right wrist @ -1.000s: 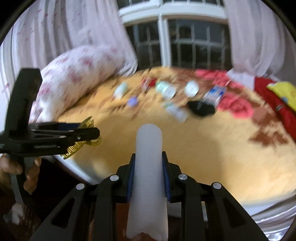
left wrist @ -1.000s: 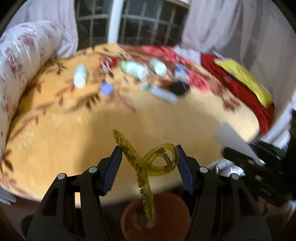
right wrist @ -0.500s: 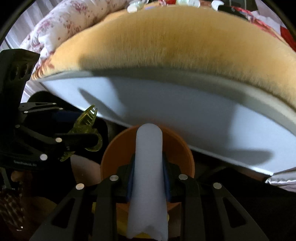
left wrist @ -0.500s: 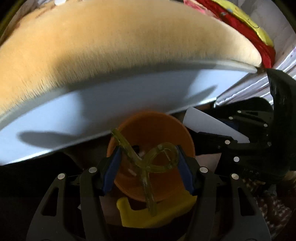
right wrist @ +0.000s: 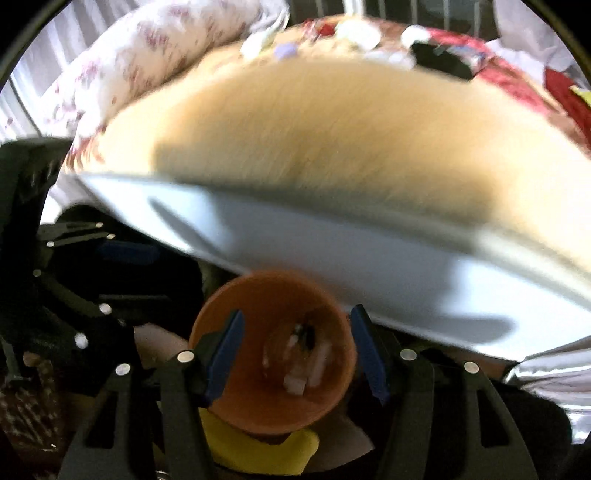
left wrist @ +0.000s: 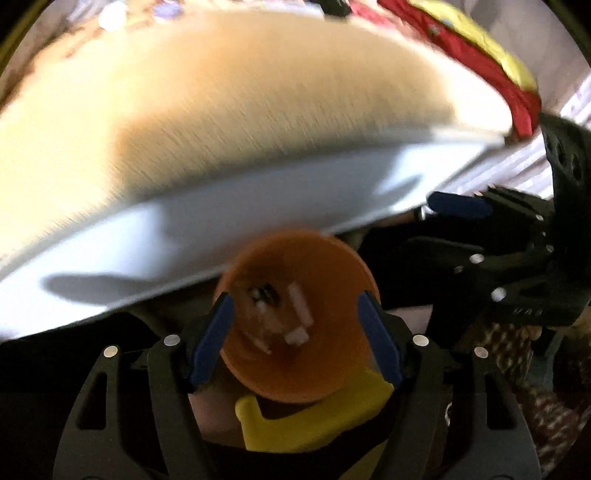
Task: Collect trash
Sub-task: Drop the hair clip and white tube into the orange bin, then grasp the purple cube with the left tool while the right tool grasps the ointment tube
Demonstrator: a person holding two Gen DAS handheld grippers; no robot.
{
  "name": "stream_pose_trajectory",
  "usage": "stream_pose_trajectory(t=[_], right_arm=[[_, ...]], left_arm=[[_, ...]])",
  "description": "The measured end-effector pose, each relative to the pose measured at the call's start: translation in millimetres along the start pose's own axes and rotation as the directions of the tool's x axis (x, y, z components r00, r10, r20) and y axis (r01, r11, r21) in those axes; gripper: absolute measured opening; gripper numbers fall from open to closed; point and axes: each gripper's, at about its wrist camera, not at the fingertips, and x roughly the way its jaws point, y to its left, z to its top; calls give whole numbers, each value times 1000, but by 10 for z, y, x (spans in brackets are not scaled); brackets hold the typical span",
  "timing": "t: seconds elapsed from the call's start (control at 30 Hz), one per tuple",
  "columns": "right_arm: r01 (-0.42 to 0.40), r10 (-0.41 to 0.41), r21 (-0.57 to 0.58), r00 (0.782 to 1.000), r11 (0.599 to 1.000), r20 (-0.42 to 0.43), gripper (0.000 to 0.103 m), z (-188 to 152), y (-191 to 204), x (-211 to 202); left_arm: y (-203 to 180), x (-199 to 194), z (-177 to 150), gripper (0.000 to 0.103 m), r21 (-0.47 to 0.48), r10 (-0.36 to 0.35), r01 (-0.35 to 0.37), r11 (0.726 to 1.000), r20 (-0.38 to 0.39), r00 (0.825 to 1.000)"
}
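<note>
Looking down into the orange bin (left wrist: 295, 317), which sits on the floor right under the bed edge (left wrist: 258, 206), you've got pale scraps in the bottom. Your left gripper (left wrist: 295, 332) and right gripper (right wrist: 295, 350) are both opening over the mouth with nothing between the jaws. Watch it: they're close together and could bump. More litter (right wrist: 354, 31) waits up on the bed.

Centre: smooth orange plastic bin (left wrist: 295, 380); above: fuzzy tan plush blanket (left wrist: 229, 122) w/ matt white sheet (left wrist: 207, 229) beneath.
</note>
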Motion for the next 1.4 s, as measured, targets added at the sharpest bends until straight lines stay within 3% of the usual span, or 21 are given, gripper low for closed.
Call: stream_pose_trajectory(t=[0.13,0.27,0.4,0.5,0.73,0.83,0.97,1.0,1.1,1.4], right_arm=[[38,-37,-7,992,999,121,59,274,-162,-281],[86,-78,-27,974,996,214,59,580,-235,-452],[104,-89,-33,952,994,293,59,824,-211,-528],[90,-75,-33,945,995,319,59,963,-207,-546],[75,-55,-46,943,996,328,59,1116,-212,-451],[66,-50,-40,947,997,317,59,1149,-252,-391],[54,-43,-28,952,998,303,59,1181,-303,-327],[49,-39,-25,953,998,301,59,1194,-318,-312],[51,-41,-24,954,998,296,59,1212,-320,-284],[79,-64,-39,953,996,296,59,1376,-330,-205]], left_arm=[[153,-371,288,68,-42,35,-28,999,159,987],[325,-610,787,68,-69,90,-72,995,305,948],[449,-654,1256,68,-75,137,-117,990,395,908],[589,-487,1665,68,-64,144,-130,990,421,895],[1026,-16,2434,68,-61,209,-200,978,350,913],[1153,176,2605,68,-86,220,-204,975,296,929],[1209,315,2737,67,-103,258,-240,965,239,936],[1224,342,2766,62,-111,269,-250,962,227,936],[1289,370,2787,35,-148,304,-278,949,201,931],[1261,55,2424,35,-188,256,-208,960,289,922]])
